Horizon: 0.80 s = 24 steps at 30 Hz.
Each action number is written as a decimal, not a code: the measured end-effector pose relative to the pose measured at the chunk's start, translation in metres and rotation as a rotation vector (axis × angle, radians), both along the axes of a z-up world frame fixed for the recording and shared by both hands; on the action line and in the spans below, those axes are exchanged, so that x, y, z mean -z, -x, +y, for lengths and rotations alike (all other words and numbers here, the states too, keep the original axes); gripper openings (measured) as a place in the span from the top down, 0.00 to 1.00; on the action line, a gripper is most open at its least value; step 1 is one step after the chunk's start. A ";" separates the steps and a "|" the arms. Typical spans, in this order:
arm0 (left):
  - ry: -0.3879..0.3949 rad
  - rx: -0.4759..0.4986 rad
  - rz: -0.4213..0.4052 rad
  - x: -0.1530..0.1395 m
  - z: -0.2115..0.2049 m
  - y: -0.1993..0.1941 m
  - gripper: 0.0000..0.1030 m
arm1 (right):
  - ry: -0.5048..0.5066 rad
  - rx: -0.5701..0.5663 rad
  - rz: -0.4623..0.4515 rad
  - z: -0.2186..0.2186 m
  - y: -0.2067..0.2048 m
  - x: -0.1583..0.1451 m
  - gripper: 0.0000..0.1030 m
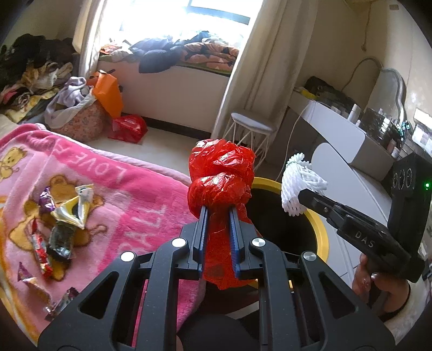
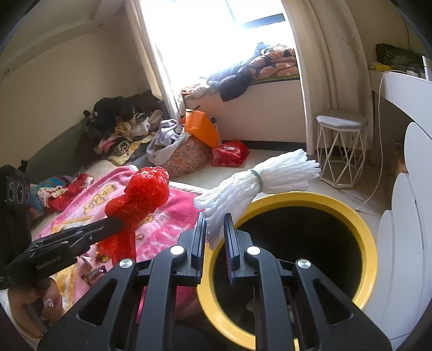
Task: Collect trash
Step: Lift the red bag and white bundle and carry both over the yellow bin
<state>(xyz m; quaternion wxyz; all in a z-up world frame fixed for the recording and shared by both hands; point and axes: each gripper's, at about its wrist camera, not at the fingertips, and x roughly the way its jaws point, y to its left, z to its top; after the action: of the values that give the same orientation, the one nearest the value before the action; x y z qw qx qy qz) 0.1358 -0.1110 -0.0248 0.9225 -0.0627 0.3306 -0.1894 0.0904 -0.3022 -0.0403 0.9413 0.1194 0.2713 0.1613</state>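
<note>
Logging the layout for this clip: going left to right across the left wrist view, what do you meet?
Crumpled snack wrappers on the pink cartoon blanket → knotted red plastic bag clamped in the left gripper → white foam fruit net held by the right gripper → white dressing table.

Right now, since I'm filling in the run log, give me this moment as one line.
left claw: shut on red plastic bag | right claw: shut on white foam net | yellow-rimmed bin: below both | wrappers: on pink blanket

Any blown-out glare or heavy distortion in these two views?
Left wrist: window blown out white; fisheye bends the curtain. Right wrist: same window overexposed; yellow-rimmed bin interior reads pure black.
</note>
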 end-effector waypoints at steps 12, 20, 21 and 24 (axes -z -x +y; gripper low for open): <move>-0.016 0.049 0.041 0.018 -0.030 -0.016 0.90 | 0.040 0.015 0.065 -0.014 -0.006 0.018 0.87; -0.025 0.072 0.078 0.032 -0.048 -0.033 0.90 | 0.073 -0.002 0.140 -0.021 -0.011 0.035 0.87; -0.027 0.075 0.081 0.034 -0.050 -0.035 0.90 | 0.079 -0.002 0.150 -0.021 -0.012 0.037 0.86; -0.039 0.088 0.096 0.039 -0.059 -0.043 0.90 | 0.089 0.003 0.197 -0.025 -0.017 0.045 0.85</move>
<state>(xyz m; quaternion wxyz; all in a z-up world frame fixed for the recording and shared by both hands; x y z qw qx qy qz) 0.1783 -0.1701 -0.0642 0.8973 -0.0389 0.3807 -0.2201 0.1071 -0.3275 -0.0858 0.9148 0.0933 0.3690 0.1354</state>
